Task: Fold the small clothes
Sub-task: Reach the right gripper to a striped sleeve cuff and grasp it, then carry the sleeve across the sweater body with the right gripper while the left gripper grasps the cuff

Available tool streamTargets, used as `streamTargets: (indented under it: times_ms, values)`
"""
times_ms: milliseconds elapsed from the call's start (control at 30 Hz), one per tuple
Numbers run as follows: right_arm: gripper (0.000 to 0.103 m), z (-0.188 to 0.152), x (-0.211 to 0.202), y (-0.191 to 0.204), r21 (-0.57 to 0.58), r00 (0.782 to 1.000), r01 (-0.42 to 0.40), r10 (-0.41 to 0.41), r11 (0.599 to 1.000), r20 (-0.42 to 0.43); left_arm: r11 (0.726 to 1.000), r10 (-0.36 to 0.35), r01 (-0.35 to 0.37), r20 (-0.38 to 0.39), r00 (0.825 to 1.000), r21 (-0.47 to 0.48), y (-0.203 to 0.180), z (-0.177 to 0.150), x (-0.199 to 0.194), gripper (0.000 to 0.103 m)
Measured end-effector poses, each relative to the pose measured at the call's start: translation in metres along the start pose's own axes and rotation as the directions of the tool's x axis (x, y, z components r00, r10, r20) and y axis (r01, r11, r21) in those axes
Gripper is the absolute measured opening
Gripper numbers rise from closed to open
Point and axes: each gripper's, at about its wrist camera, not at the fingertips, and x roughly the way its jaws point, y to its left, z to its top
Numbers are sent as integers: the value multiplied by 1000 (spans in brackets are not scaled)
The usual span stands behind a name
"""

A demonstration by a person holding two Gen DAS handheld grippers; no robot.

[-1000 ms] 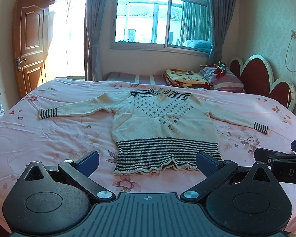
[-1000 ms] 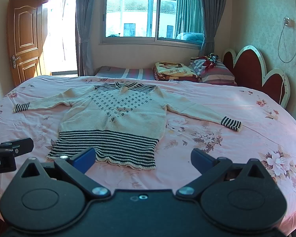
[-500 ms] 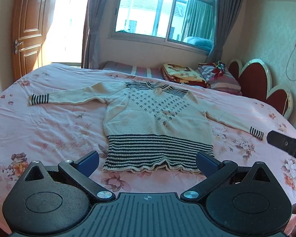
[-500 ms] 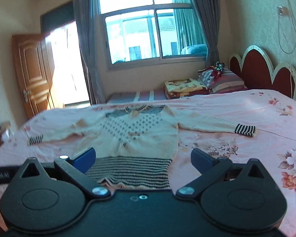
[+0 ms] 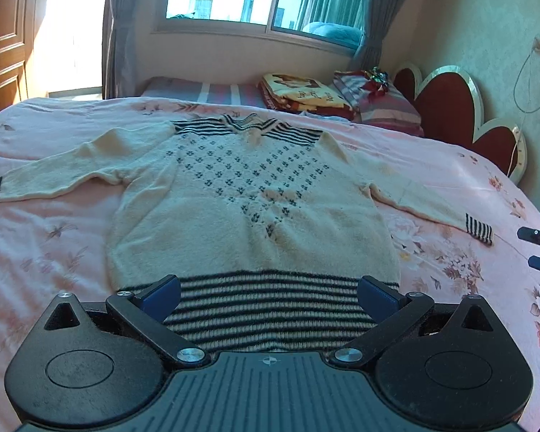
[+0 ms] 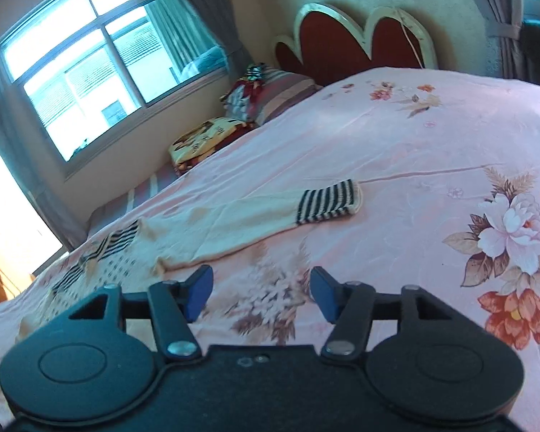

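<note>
The cream knitted sweater [image 5: 252,208] lies spread flat, face up, on the pink floral bed [image 5: 54,237], ready for folding: the left gripper [image 5: 268,297] hovers wide open over its striped hem, while the right gripper [image 6: 261,293], its jaws having just narrowed on nothing, points toward the striped sleeve cuff [image 6: 327,201].

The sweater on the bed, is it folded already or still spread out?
Spread out. The sweater lies flat on the bed, both sleeves stretched sideways, the striped hem unfolded. No fold shows anywhere.

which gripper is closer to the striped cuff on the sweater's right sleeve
Right. The right gripper hovers open just short of the striped cuff, pointing toward it. The left gripper is over the sweater's striped hem, well away.
</note>
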Motion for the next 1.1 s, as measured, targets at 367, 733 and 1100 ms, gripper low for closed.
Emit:
streamTargets:
  times_ms: [367, 733, 1100]
  values:
    - [54, 22, 147, -76, 375, 997, 20, 8, 927, -73, 996, 92, -91, -73, 993, 19, -10, 62, 112, 103]
    - [7, 36, 175, -22, 108, 999, 53, -52, 993, -9, 981, 153, -167, -131, 979, -102, 49, 78, 155, 103]
    - [6, -41, 194, 212, -395, 918, -395, 346, 829, -193, 961, 104, -110, -35, 994, -253, 100, 112, 171, 103]
